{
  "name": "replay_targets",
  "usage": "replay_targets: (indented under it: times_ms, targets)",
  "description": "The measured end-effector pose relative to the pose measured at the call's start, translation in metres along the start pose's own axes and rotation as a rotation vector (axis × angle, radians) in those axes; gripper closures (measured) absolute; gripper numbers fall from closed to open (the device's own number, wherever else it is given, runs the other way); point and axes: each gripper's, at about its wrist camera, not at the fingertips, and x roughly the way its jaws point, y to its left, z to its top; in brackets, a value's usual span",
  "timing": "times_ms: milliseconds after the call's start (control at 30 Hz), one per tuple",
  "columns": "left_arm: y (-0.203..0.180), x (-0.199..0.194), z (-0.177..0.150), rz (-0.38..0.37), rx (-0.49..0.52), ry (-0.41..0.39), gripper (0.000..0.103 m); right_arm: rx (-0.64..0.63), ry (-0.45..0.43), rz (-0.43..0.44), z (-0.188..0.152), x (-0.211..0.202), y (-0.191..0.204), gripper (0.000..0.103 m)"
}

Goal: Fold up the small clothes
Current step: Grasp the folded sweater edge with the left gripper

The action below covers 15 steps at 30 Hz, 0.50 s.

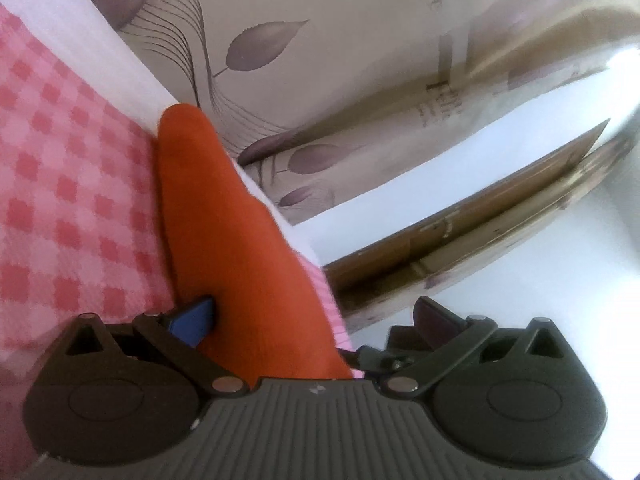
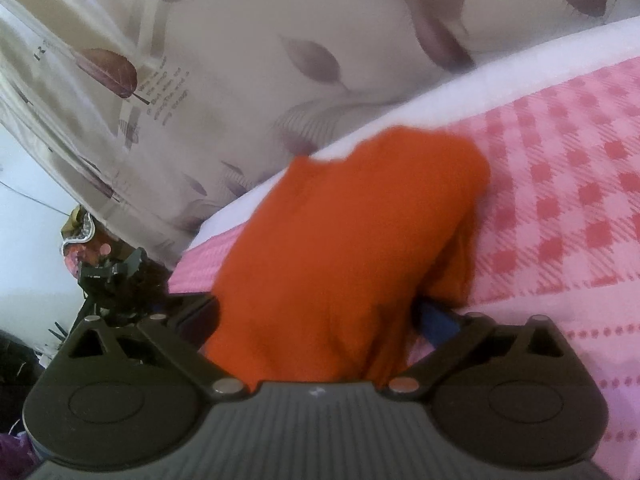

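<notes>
The left gripper is tilted over to one side, its jaws spread wide, the blue finger pad on one side and the dark one far across from it. The right gripper leans the other way (both views sit askew), its jaws also standing well apart, one blue finger showing.

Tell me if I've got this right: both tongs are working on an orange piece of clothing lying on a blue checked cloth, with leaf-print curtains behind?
Nearly. The checked cloth is pink, not blue, as the right wrist view shows plainly. The rest stands: the orange garment lies on it between the right tongs and between the left tongs, with leaf-print curtains behind.
</notes>
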Motion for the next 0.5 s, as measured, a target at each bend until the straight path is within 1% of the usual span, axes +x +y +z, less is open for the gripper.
replay_targets:
  times_ms: [133, 233, 300, 400, 433, 500]
  targets:
    - [0.010, 0.002, 0.008, -0.067, -0.055, 0.002, 0.000, -0.023, -0.005, 0.008, 0.002, 0.006, 0.001, 0.000]
    - [0.010, 0.006, 0.010, -0.065, -0.074, 0.002, 0.000, -0.040, -0.008, 0.013, 0.006, 0.012, 0.002, 0.000]
    - [0.006, 0.008, 0.010, -0.028, -0.071, 0.002, 0.000, -0.043, -0.010, 0.019, 0.007, 0.015, 0.001, 0.000]
    - [-0.002, 0.004, 0.008, 0.074, -0.082, -0.033, 0.000, -0.056, -0.018, 0.023, 0.004, 0.013, -0.001, 0.000]
    - [-0.005, -0.001, 0.008, 0.112, -0.096, -0.043, 0.000, -0.059, -0.024, 0.026, 0.002, 0.012, -0.001, 0.000]
    - [-0.007, -0.013, 0.010, 0.170, -0.161, -0.068, 0.000, -0.062, -0.029, 0.027, 0.001, 0.010, -0.001, 0.000]
